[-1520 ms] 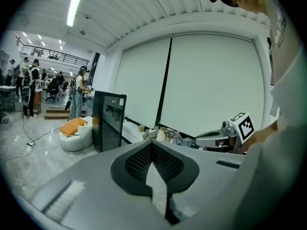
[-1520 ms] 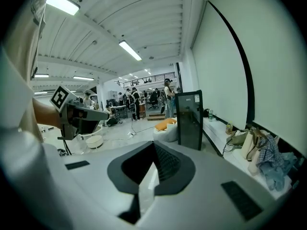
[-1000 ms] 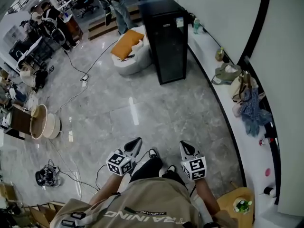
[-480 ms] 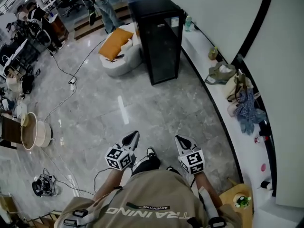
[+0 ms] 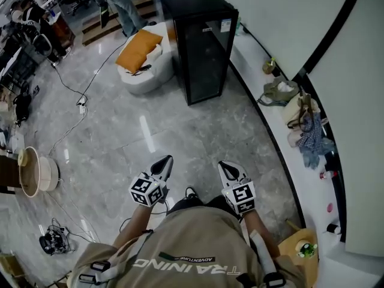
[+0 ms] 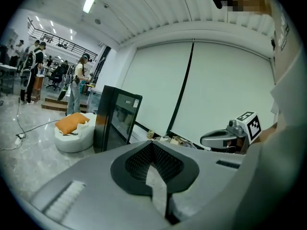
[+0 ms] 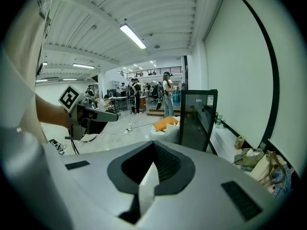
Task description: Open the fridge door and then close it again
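- Two grippers, your left gripper (image 5: 164, 161) and right gripper (image 5: 224, 167), are side by side over the glossy grey marble floor (image 5: 180, 131). Each has its jaws pressed together on nothing.
- One fridge (image 5: 204, 41), a tall black box with a dark glass door, stands shut well ahead of you, beside the curved white ledge (image 5: 273, 131).
- One round white beanbag (image 5: 141, 77) carrying one orange cushion (image 5: 138, 48) sits just left of it.

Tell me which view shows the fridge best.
Head view: the fridge stands whole, with its top and closed glass front in sight. Both gripper views show it smaller and level-on, its lower edge partly hidden.
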Demonstrator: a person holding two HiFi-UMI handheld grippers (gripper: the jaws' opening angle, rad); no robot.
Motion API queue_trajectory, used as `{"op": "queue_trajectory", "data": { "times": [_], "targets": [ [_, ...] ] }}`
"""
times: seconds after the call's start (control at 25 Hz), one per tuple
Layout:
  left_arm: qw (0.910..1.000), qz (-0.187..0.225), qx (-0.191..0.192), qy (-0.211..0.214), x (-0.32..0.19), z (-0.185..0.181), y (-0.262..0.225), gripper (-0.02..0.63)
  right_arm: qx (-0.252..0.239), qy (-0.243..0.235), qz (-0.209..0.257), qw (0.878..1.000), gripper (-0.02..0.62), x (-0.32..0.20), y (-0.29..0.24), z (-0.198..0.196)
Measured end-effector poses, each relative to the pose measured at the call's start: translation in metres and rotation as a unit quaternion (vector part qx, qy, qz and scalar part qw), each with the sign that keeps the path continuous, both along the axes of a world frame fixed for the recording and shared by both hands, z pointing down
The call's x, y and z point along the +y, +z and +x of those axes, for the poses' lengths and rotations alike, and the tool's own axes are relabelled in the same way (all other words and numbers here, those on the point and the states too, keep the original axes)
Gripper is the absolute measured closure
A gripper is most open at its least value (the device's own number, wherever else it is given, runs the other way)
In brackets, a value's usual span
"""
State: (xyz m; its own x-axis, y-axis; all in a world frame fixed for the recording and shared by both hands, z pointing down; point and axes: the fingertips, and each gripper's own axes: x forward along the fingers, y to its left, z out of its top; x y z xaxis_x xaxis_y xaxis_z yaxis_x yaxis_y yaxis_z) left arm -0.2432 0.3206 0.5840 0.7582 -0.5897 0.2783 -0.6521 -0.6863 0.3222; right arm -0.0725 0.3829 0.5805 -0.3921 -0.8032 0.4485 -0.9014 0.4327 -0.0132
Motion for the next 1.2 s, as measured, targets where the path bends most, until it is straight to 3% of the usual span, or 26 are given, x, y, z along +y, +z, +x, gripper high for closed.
{"op": "queue_trajectory", "data": {
  "times": [0.32, 0.72, 0.92, 1.12, 1.2],
  "targets": [
    [0.9996, -0.026, -0.011, 0.005, -0.034, -0.005, 0.018, 0.606, -0.003, 0.008, -0.031, 0.999, 0.6, -0.03, 0.019, 0.003],
    [0.9983, -0.041, -0.031, -0.029, -0.094, 0.019, 0.028, 0.606, -0.03, -0.032, -0.038, 0.998, 0.6, -0.111, 0.038, 0.023],
    [0.9979, -0.032, -0.04, -0.04, -0.149, 0.047, 0.016, 0.606, -0.03, -0.059, -0.015, 0.998, 0.6, -0.173, 0.028, 0.045],
    [0.9972, -0.029, -0.017, -0.067, -0.199, 0.082, 0.007, 0.606, -0.03, -0.081, -0.02, 0.996, 0.6, -0.214, 0.033, 0.081],
    [0.9968, -0.021, -0.024, -0.073, -0.211, 0.094, 0.007, 0.606, -0.029, -0.087, -0.02, 0.996, 0.6, -0.228, 0.034, 0.093]
  ]
}}
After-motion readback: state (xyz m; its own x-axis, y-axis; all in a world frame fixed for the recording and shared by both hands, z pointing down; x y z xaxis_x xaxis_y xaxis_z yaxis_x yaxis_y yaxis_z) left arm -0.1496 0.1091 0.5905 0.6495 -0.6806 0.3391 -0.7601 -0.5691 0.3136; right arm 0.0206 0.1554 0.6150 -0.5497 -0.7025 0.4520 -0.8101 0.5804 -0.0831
